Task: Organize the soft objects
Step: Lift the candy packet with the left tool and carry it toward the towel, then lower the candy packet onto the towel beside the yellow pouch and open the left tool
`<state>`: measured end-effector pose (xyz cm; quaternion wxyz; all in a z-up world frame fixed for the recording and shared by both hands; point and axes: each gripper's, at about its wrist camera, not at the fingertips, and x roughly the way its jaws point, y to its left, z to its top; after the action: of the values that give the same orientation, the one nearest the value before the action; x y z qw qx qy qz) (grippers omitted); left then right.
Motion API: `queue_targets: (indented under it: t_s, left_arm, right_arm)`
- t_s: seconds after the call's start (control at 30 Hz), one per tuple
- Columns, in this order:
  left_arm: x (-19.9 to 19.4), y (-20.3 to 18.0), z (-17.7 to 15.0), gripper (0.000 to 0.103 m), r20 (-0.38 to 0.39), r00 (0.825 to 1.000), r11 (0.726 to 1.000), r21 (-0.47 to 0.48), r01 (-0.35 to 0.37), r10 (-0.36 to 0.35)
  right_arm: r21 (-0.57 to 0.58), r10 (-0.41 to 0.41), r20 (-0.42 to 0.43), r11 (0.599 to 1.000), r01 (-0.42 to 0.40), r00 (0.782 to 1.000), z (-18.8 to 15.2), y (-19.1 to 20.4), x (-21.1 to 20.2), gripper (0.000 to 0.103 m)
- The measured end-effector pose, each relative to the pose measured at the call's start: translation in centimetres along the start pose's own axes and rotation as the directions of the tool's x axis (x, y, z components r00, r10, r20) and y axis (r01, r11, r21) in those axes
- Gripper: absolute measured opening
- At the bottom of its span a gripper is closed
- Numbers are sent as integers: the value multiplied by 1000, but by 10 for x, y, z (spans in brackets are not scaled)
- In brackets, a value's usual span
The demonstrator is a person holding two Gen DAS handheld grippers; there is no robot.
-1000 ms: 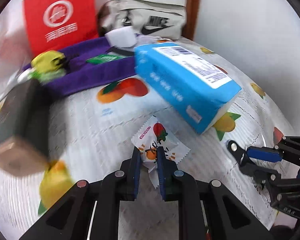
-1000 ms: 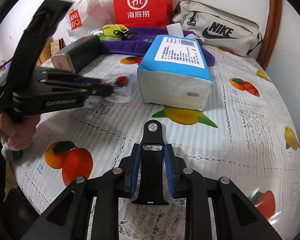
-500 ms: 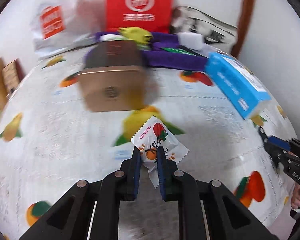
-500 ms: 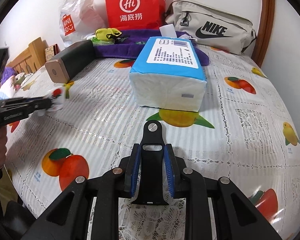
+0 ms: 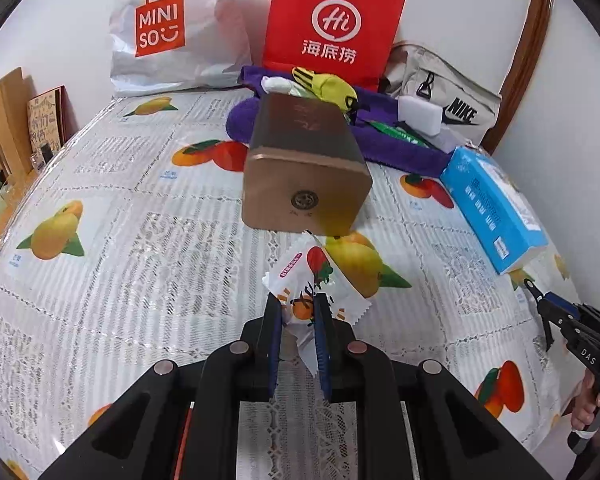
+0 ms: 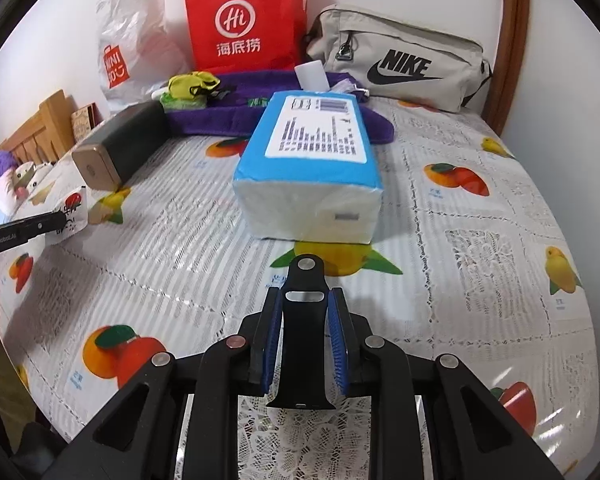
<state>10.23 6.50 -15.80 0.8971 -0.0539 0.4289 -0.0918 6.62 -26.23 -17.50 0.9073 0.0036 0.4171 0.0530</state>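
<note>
My left gripper (image 5: 298, 300) is shut on a white snack packet (image 5: 312, 280) with fruit print, held above the table in front of a brown box (image 5: 306, 176). The packet also shows in the right wrist view (image 6: 72, 216), at the far left. My right gripper (image 6: 304, 304) is shut on a black watch strap (image 6: 303, 344), held over the table in front of a blue tissue pack (image 6: 312, 172). A purple towel (image 5: 380, 148) at the back carries a yellow-green cloth (image 5: 332, 88), a white sponge (image 5: 420, 114) and a green packet (image 5: 396, 132).
A red Hi bag (image 5: 332, 24), a white Miniso bag (image 5: 168, 28) and a grey Nike pouch (image 6: 396, 64) stand along the back wall. The fruit-print tablecloth (image 6: 480, 260) covers the table. A wooden frame (image 5: 4, 120) and plush toys (image 6: 0, 176) are at the left.
My left gripper has swung left with the snack packet, from beside the tissue pack to in front of the brown box. My right gripper has barely moved.
</note>
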Motion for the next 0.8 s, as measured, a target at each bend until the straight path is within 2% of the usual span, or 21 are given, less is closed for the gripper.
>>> queue_targets:
  t_s: [0.3, 0.8]
  left_arm:
    - [-22, -7, 17, 15, 46, 999, 1000, 9, 2, -2]
    - [-55, -15, 53, 15, 125, 992, 1000, -4, -20, 20]
  right_arm:
    - [-13, 17, 45, 1000, -16, 999, 15, 2, -20, 23]
    - [-41, 33, 109, 999, -28, 994, 59, -5, -40, 23]
